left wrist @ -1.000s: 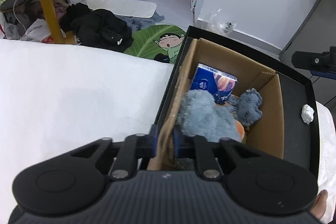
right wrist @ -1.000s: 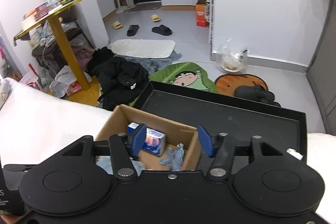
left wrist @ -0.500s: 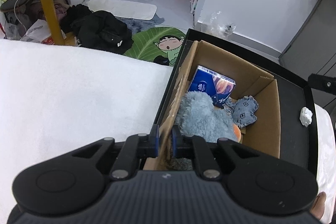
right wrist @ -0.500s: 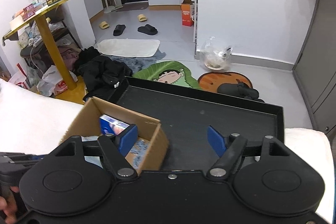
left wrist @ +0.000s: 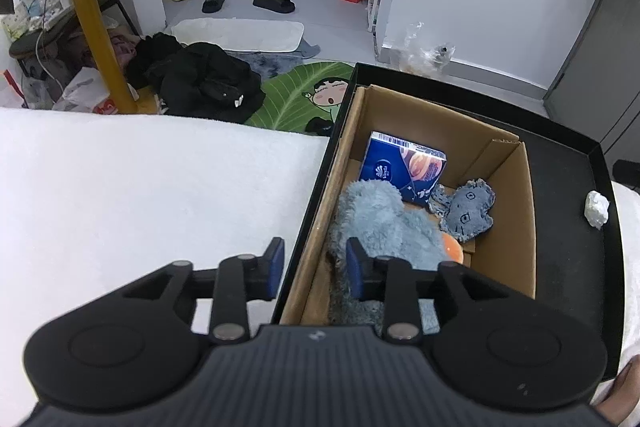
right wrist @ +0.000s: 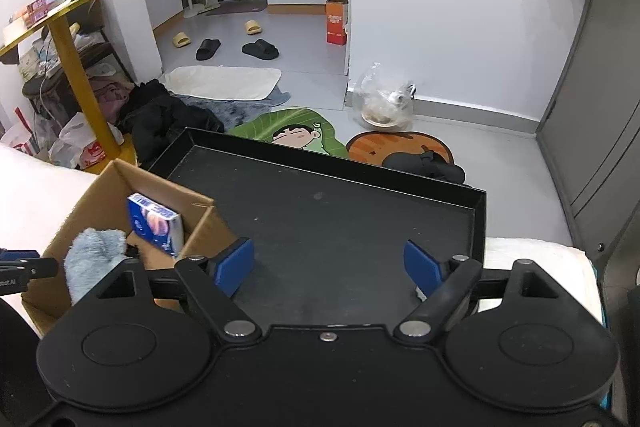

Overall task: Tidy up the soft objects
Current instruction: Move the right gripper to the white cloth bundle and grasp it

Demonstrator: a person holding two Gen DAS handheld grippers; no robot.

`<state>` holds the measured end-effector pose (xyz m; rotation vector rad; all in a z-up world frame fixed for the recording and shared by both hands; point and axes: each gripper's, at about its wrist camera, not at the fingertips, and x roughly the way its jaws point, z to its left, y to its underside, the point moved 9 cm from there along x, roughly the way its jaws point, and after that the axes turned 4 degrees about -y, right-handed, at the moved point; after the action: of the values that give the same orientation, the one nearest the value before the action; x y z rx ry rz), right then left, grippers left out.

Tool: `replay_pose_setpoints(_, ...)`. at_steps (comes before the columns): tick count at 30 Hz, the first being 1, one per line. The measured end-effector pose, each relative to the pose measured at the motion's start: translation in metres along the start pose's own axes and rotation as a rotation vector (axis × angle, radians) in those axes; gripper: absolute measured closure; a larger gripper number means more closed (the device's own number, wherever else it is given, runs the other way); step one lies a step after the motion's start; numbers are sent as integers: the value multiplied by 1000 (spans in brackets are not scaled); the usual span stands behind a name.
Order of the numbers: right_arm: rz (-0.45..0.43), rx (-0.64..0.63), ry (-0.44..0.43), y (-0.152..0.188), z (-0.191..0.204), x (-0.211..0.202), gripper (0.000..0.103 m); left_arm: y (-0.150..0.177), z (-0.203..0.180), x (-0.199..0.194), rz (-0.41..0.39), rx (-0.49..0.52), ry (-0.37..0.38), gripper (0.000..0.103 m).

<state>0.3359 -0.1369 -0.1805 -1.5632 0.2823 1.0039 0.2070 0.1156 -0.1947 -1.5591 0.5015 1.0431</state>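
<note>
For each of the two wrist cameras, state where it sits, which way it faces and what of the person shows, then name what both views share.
Left wrist: sits on the left gripper, facing down and forward at the cardboard box's near wall, which stands between its just-opened jaws; a bit of hand shows bottom right.
Right wrist: sits on the right gripper, jaws just widened and empty, facing down over the black tray; no hand clearly shows.
Shared: box, tray, blue tissue pack, fluffy blue plush.

Left wrist view: close above cardboard box (left wrist: 508, 195), facing down-forward. Right wrist view: beside box (right wrist: 120, 183), over black tray (right wrist: 344, 219). Both share box, tray.
</note>
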Motion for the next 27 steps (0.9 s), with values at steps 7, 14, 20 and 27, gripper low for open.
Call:
replay_pose_setpoints(7, -19, 22, 23, 13, -39, 7, 20, -2, -1, -1, -13, 13, -46, 64)
replay_pose_setpoints(14, -57, 97, 38, 37, -72, 19, 20, -4, -2, -1, -32, 38, -94, 64)
replay_pose_setpoints(20, -113, 216, -23, 36, -92, 22, 20, -4, -4, -1, -30, 56, -124, 63)
replay_pose_setpoints(27, -109, 158, -7, 42, -101, 41, 21, -6, -12, -6, -54, 80, -112, 63)
